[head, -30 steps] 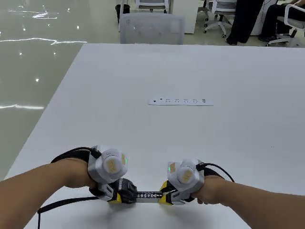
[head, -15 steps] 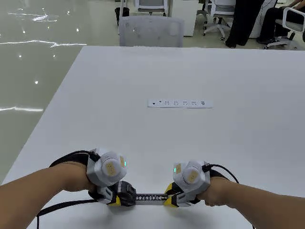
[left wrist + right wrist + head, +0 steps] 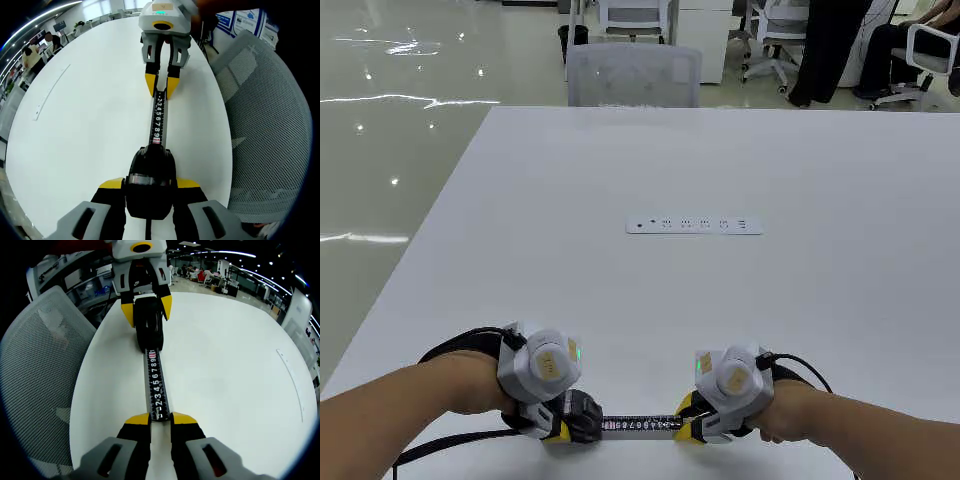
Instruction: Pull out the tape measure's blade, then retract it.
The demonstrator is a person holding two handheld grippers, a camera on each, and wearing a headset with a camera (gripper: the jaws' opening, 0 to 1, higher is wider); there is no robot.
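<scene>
More blade [image 3: 640,424] is being shown than a second ago, with the gap between the two grippers being widened along the near edge of the white table [image 3: 740,150]. At the far left, a glossy floor [image 3: 390,120] is being streaked with reflected ceiling lights. By the table's near edge, the black tape measure [image 3: 150,170] is being clamped between the yellow-tipped jaws of the left gripper [image 3: 560,428]. From its case the numbered blade is being held straight and low over the tabletop, its end being pinched by the closed jaws of the right gripper [image 3: 688,428]. Farther up the table a white power strip [image 3: 693,226] is being seen lying flat. A grey mesh chair [image 3: 633,75] is being seen at the far edge, and office chairs [image 3: 775,30] are being seen beyond it to the right.
</scene>
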